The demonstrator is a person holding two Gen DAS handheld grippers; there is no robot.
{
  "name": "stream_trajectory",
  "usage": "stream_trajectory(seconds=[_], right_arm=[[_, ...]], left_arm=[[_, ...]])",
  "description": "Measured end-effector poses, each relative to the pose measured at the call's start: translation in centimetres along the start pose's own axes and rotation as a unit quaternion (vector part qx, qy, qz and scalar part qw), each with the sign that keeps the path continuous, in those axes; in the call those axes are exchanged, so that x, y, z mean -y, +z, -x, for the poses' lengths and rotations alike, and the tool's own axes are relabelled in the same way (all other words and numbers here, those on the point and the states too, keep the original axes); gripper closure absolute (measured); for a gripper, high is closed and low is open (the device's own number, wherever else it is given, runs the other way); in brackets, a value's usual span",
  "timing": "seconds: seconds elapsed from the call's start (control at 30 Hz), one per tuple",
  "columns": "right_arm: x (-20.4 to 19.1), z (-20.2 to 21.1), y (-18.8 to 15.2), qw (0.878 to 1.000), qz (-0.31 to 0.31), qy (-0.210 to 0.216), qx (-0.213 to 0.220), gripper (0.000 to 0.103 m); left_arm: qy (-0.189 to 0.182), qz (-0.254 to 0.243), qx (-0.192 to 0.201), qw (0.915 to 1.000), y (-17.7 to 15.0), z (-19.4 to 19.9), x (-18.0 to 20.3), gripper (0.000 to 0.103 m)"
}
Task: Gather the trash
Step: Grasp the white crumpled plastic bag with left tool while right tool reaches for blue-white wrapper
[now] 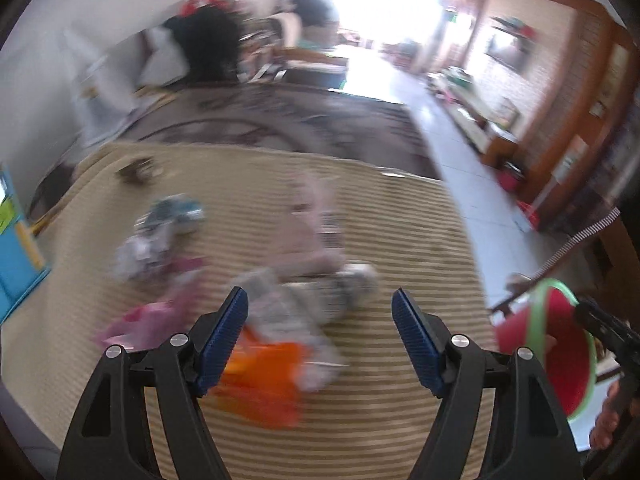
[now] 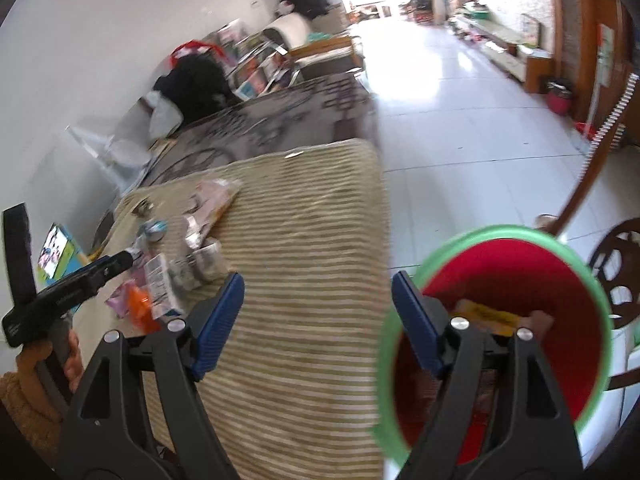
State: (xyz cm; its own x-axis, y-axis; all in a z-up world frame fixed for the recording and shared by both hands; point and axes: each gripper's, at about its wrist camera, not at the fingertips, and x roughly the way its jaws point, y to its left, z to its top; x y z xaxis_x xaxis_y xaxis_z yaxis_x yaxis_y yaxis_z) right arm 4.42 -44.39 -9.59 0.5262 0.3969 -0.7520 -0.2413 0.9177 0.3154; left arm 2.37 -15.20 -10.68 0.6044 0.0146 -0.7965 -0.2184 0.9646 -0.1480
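Note:
Several pieces of trash lie on a striped beige cloth [image 1: 400,240]: an orange wrapper [image 1: 264,380], a pink wrapper [image 1: 140,320], a silver-grey wrapper [image 1: 320,292] and a long pale packet [image 1: 308,232]. My left gripper [image 1: 320,336] is open and empty, just above the orange and grey wrappers. My right gripper [image 2: 318,320] is open and empty, at the cloth's right edge beside a red bin with a green rim [image 2: 520,272] that holds a yellow wrapper [image 2: 486,314]. The bin also shows in the left wrist view [image 1: 560,360]. The trash pile shows in the right wrist view [image 2: 180,272].
A dark patterned table [image 1: 280,120] lies beyond the cloth, with a black bag [image 1: 208,44] and clutter along the white wall. White tiled floor [image 2: 460,120] runs on the right. A wooden chair [image 2: 616,272] stands beside the bin. A blue box [image 1: 16,248] sits at far left.

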Motion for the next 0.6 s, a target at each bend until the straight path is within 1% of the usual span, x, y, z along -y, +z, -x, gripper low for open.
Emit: stream_trajectory(seconds=[0.07,0.13,0.2,0.23,0.33,0.4,0.47,0.53,0.6], right_arm=[[-2.1,-1.3,-0.1,1.0,-0.001,0.013,-0.009,0.028],[-4.3,-2.7,0.0,1.0,-0.003,0.019,-0.018,0.028],[-6.1,-3.7,-0.1,1.0,-0.001,0.02,-0.024,0.026],[-7.5,-4.3,-0.1,0.999,0.003,0.019,-0.028,0.026],[-10.0,-5.3,0.0,0.999,0.007,0.018,-0.028,0.026],[-11.6,-6.0,0.1,1.0,0.001,0.013,-0.027,0.025],[-12.9,-6.6,0.0,1.0,-0.008,0.008,-0.026,0.025],[-13.9,-7.1,-0.1,1.0,-0.016,0.003,-0.024,0.025],[-15.0,-7.5,-0.3,0.999,-0.024,-0.003,-0.023,0.025]], left_arm=[[0.009,0.018,0.0,0.9998,0.3,-0.1,-3.0,0.032],[0.018,0.022,0.002,0.9996,0.9,-0.3,-5.4,0.032],[0.027,0.019,0.001,0.9995,1.2,-0.7,-7.9,0.032],[0.032,0.02,-0.001,0.9993,1.6,-1.0,-9.4,0.032],[0.039,0.03,-0.01,0.9987,2.4,-2.1,-12.9,0.032],[0.041,0.03,-0.03,0.9983,3.2,-3.8,-15.3,0.032],[0.035,0.025,-0.049,0.9979,3.8,-5.6,-16.7,0.032],[0.026,0.016,-0.067,0.9972,4.3,-7.4,-17.4,0.032],[0.012,0.012,-0.096,0.9952,4.5,-9.6,-18.0,0.032]])
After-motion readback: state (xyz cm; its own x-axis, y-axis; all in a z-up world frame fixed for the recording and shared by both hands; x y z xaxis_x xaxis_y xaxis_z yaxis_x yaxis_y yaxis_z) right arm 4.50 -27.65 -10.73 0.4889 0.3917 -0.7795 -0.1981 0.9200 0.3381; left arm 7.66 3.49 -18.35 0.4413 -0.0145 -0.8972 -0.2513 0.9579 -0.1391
